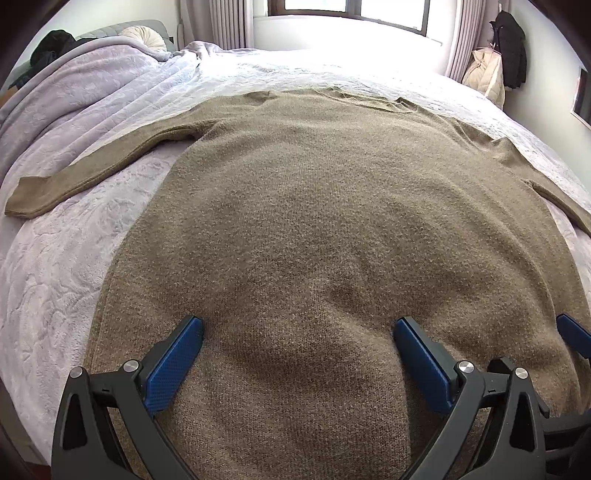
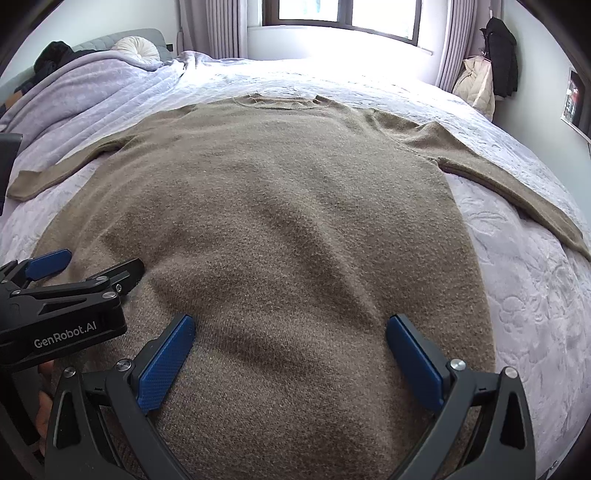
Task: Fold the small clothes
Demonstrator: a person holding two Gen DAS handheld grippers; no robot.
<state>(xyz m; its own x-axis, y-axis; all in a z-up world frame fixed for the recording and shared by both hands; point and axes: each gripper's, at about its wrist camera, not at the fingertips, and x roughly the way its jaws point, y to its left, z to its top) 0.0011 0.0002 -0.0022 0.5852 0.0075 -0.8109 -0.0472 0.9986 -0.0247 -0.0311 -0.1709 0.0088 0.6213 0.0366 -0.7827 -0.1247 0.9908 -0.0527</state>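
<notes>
A brown knit sweater lies flat on the bed, collar toward the window, both sleeves spread out to the sides. It also shows in the right wrist view. My left gripper is open, its blue pads wide apart over the lower left part of the sweater. My right gripper is open too, over the lower right part near the hem. The left gripper also shows in the right wrist view at the left edge, and one blue pad of the right gripper shows at the right of the left wrist view.
The bed has a pale lilac quilted cover. A bunched lilac blanket and a round cream pillow lie at the far left. A window with curtains is behind the bed. Coats hang at the far right.
</notes>
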